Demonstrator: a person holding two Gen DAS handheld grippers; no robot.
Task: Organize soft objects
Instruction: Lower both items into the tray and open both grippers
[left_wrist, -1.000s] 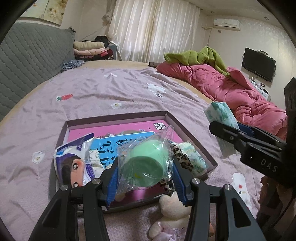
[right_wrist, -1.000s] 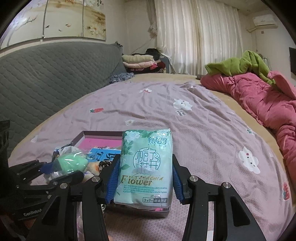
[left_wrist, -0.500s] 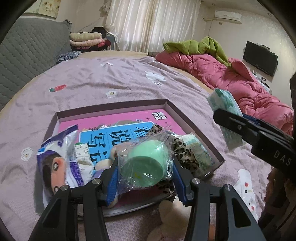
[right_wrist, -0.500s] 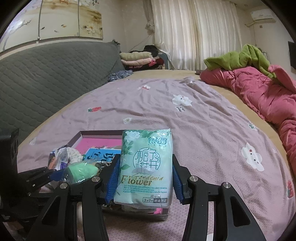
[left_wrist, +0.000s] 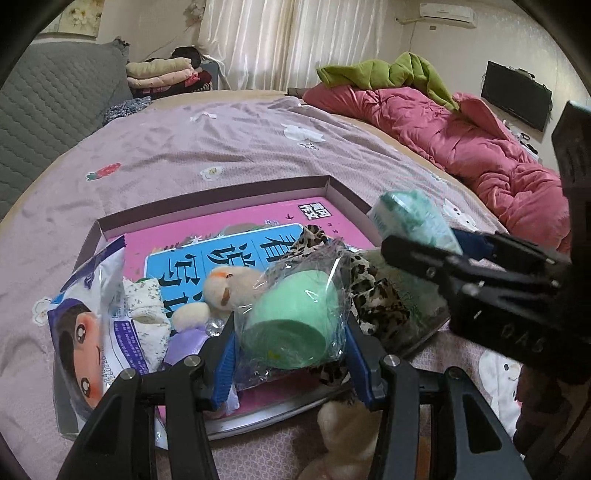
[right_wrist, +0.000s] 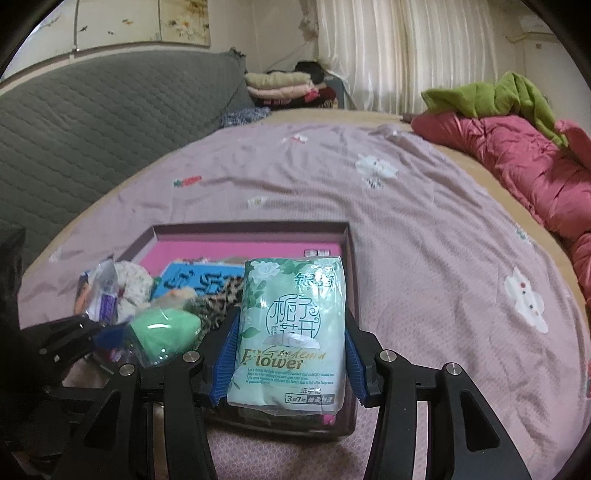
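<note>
Your left gripper (left_wrist: 291, 354) clamps a smooth green sponge in crinkly clear wrap (left_wrist: 295, 328); your right gripper (right_wrist: 288, 362) squeezes a glossy green tissue pack (right_wrist: 291, 325). Both hang over the shallow mauve cardboard tray (left_wrist: 207, 192), cluttered with plush and leopard-print fabric (left_wrist: 373, 288).

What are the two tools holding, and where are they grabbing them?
The left tool pinches a green sponge in a clear bag by its two sides. The right tool pinches a green tissue pack by its two long side edges, low down.
</note>
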